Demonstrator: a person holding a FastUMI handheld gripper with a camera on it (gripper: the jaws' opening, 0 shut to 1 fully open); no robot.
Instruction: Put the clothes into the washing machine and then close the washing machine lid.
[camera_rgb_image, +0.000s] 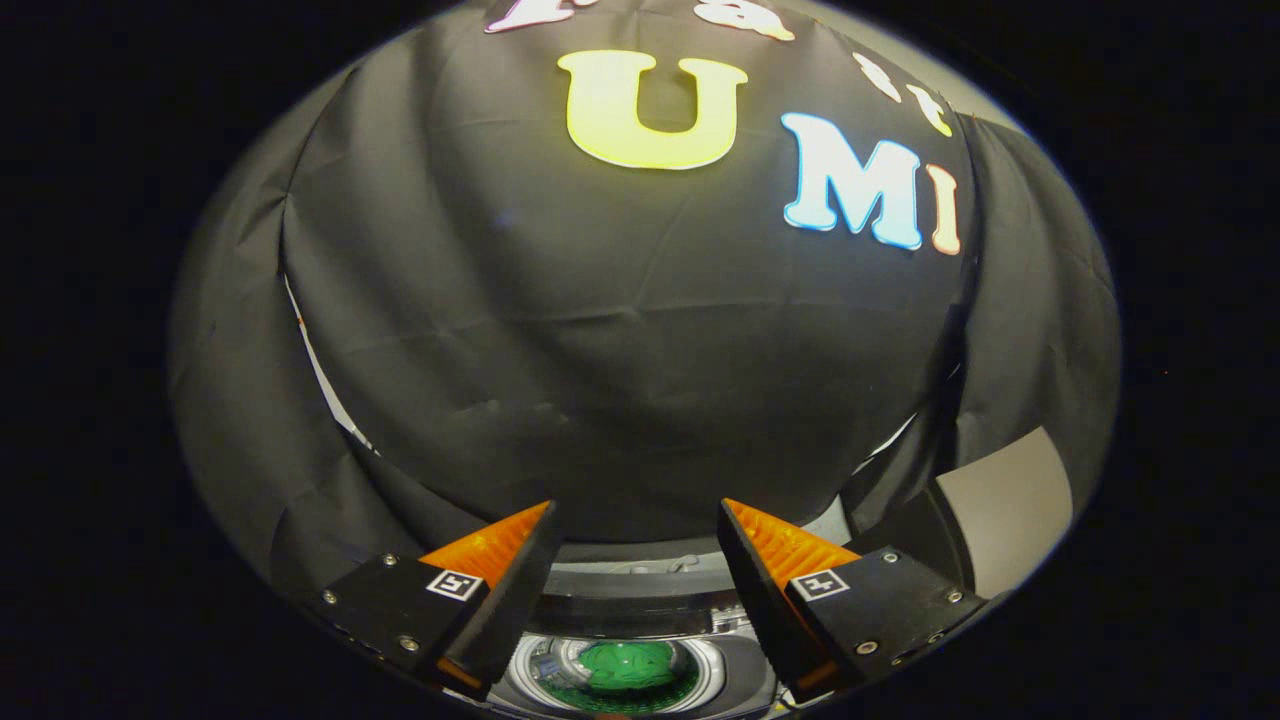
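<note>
My gripper (636, 512) is open, its two fingers spread wide with nothing between them. Below and between the fingers I look down on the washing machine (640, 585), whose round drum opening (625, 675) shows. A green piece of clothing (628, 665) lies inside the drum. The machine's grey top rim runs just ahead of the fingers. The lid cannot be made out from here.
The booth's black cloth wall (620, 330) hangs close behind the machine. A pale grey panel (1005, 500) stands beside the machine, beyond the right finger. A thin pale gap in the cloth (320, 380) runs beyond the left finger.
</note>
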